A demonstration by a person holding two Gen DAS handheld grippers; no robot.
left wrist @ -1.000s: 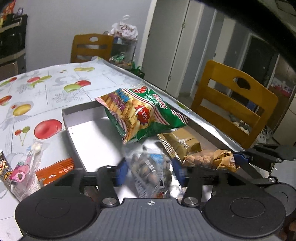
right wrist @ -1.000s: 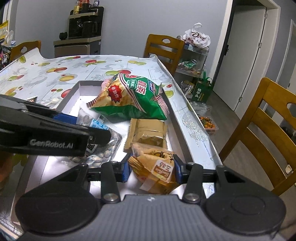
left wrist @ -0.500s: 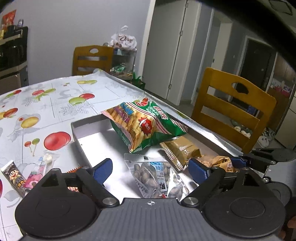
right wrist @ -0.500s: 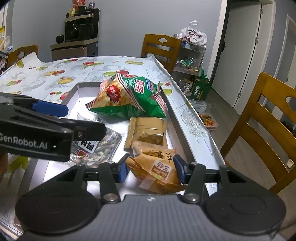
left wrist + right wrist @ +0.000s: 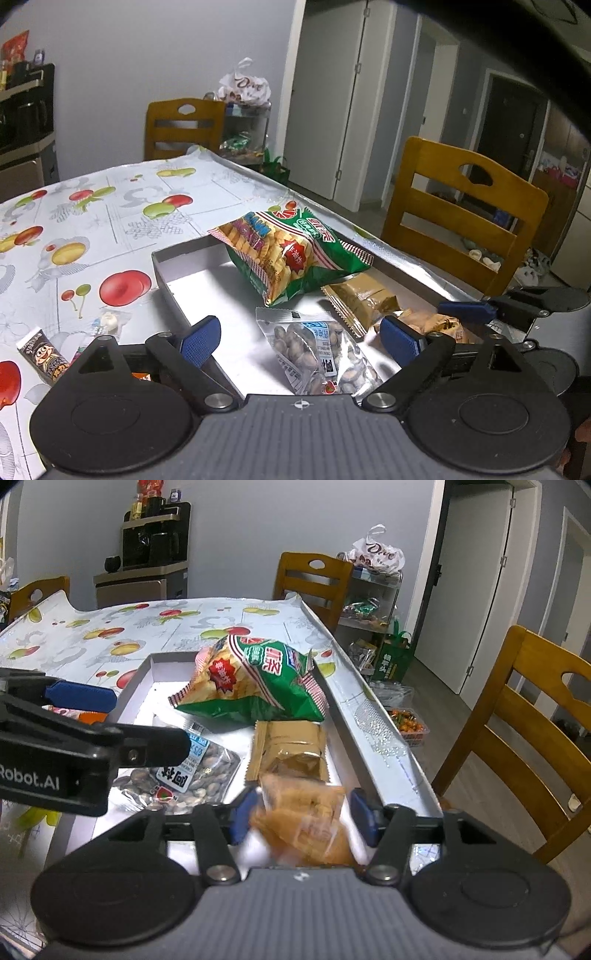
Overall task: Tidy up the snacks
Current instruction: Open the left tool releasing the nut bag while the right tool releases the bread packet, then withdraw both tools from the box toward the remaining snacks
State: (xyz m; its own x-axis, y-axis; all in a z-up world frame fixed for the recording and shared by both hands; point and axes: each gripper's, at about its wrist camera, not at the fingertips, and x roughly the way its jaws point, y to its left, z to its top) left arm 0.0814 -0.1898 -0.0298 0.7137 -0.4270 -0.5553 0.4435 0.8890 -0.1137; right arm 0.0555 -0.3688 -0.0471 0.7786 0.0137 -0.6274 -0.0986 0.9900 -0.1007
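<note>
Two views look down along hand-held grippers onto a table (image 5: 110, 206) covered in a white cloth printed with fruit.

In the left wrist view, a shallow white cardboard tray (image 5: 192, 273) sits at the centre of the frame. The left gripper (image 5: 301, 338) fills the bottom, its blue-padded jaws spread wide; they opened within the last second. A clear packet of brown nuts with a white and blue label (image 5: 317, 358) lies flat on the tray floor between the pads, touched by neither. Above it, a large green and red bag of crackers (image 5: 291, 258) leans over the tray's far end. A tan foil packet (image 5: 362, 299) lies just right of the nuts. At lower left, outside the tray, small wrapped sweets (image 5: 44, 354) lie on the cloth. A wooden chair (image 5: 465, 218) stands at the right.

In the right wrist view, the right gripper (image 5: 301, 818) is at bottom centre, jaws about half open and just now opening wider. An orange snack packet (image 5: 306, 819) lies between the pads, blurred; there is a gap on its right side, and on the left I cannot tell whether the pad touches it. The tan foil packet (image 5: 291, 749) is just above it, the cracker bag (image 5: 255, 683) higher still, the nuts (image 5: 188, 779) to the left. The left gripper (image 5: 74, 738) reaches in from the left edge.
</note>
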